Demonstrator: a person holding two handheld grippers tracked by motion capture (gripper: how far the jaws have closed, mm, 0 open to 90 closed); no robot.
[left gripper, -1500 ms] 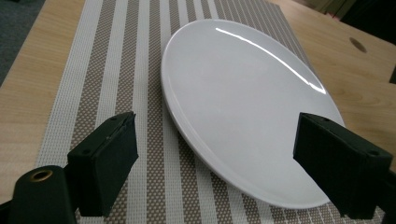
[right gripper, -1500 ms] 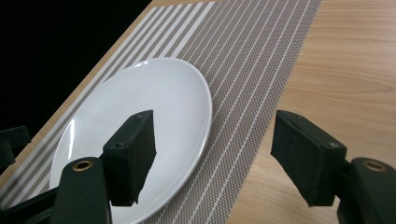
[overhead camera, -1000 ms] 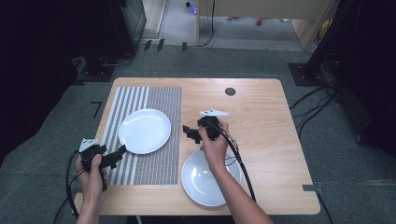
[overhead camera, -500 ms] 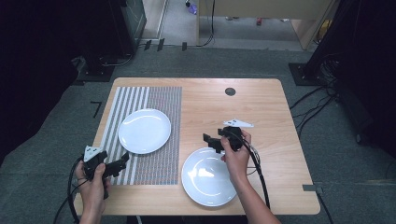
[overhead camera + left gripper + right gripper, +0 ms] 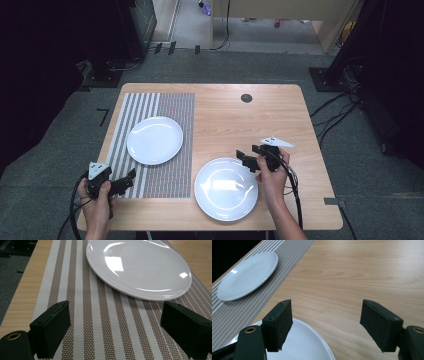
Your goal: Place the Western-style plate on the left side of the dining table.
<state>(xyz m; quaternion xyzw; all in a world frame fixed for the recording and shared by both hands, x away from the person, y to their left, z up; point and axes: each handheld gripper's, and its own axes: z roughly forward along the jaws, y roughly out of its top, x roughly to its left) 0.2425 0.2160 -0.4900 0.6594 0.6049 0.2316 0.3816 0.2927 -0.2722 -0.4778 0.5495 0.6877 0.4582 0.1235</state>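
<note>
Two white plates are on the wooden table. One plate rests on the striped placemat. The other plate lies on bare wood near the front edge. My left gripper hovers over the mat's front left corner, open and empty, facing the mat's plate. My right gripper is open and empty at the near plate's far right rim, one finger over that rim.
A small dark round hole sits near the table's far edge. Cables trail from both grippers off the front edge. Dark equipment stands and cables sit on the grey floor around the table.
My right gripper has moved back and right, from between the plates to the near plate's right rim. The left gripper has drawn back toward the front left corner.
</note>
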